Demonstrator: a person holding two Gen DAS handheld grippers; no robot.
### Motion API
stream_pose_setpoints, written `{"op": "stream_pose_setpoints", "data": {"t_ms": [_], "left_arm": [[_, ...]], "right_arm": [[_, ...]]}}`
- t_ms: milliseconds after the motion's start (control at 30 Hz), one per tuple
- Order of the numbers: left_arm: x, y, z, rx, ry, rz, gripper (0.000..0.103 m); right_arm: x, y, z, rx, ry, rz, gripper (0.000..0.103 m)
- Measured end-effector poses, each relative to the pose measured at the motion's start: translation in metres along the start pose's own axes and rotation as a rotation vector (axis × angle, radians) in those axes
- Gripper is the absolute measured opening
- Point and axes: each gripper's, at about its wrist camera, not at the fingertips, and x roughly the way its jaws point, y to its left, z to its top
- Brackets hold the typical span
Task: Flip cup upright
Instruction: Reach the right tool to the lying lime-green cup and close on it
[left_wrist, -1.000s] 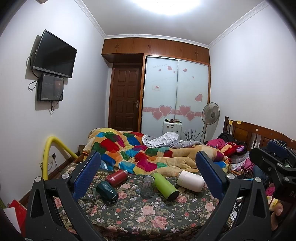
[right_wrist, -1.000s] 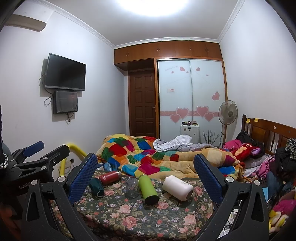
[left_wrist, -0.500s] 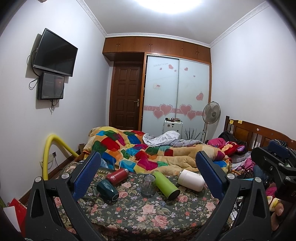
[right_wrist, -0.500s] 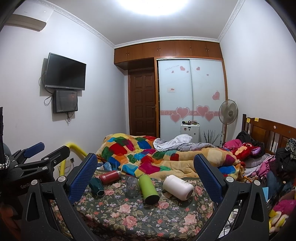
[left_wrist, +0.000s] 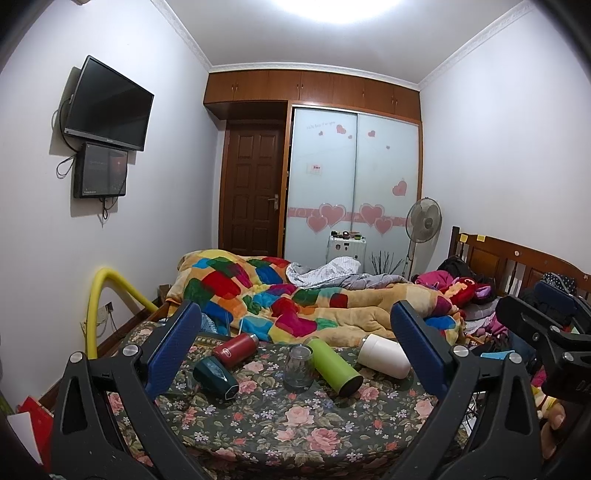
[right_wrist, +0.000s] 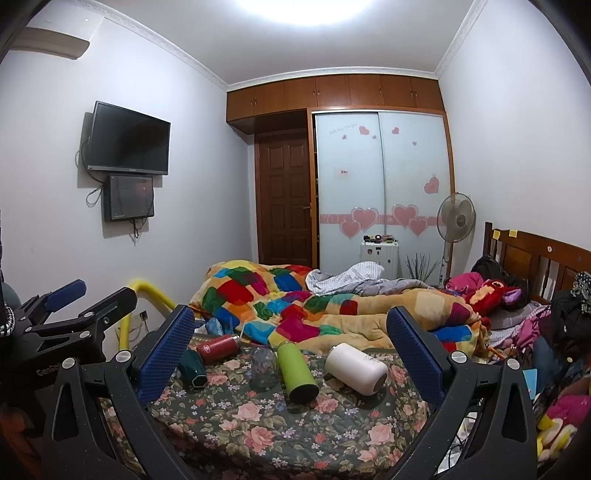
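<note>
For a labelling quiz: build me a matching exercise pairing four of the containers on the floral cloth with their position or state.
Things:
1. glass cup
2. green bottle
3. white bottle
4. dark teal cup

States:
A. lying down, farthest right
B. standing, mouth down
C. lying down, farthest left
D. lying down beside the glass

Pairs: 1-B, 2-D, 3-A, 4-C

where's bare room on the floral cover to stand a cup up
The near stretch of the floral cover, in front of the green bottle and white bottle, is bare. The far strip is crowded: dark green cup, red bottle and glass cup lie close together against the patchwork blanket.
</note>
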Motion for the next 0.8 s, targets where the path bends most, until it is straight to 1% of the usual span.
{"op": "stream_pose_setpoints", "data": {"t_ms": [133, 333, 467, 533, 633, 700, 800], "left_arm": [[0.013, 0.004, -0.002, -0.005, 0.027, 0.006, 0.103], [0.050, 0.011, -0.011, -0.032, 0.101, 0.022, 0.103], [0.084, 0.020, -0.024, -0.054, 0.172, 0.048, 0.103], [0.101, 0.025, -0.032, -0.069, 0.213, 0.057, 0.103], [0.127, 0.033, -0.046, -0.091, 0.274, 0.077, 0.103], [0.142, 0.038, -0.056, -0.100, 0.306, 0.096, 0.103], [0.162, 0.045, -0.072, -0.106, 0.356, 0.113, 0.103]], "right_arm": [[0.012, -0.003, -0.005, 0.001, 0.029, -0.005, 0.103], [0.040, -0.010, -0.012, -0.001, 0.095, -0.022, 0.103], [0.074, -0.016, -0.027, 0.003, 0.187, -0.023, 0.103], [0.100, -0.021, -0.040, -0.002, 0.258, -0.035, 0.103], [0.129, -0.025, -0.053, -0.017, 0.346, -0.037, 0.103], [0.155, -0.030, -0.067, -0.015, 0.427, -0.024, 0.103], [0.186, -0.036, -0.083, -0.008, 0.515, -0.002, 0.103]]}}
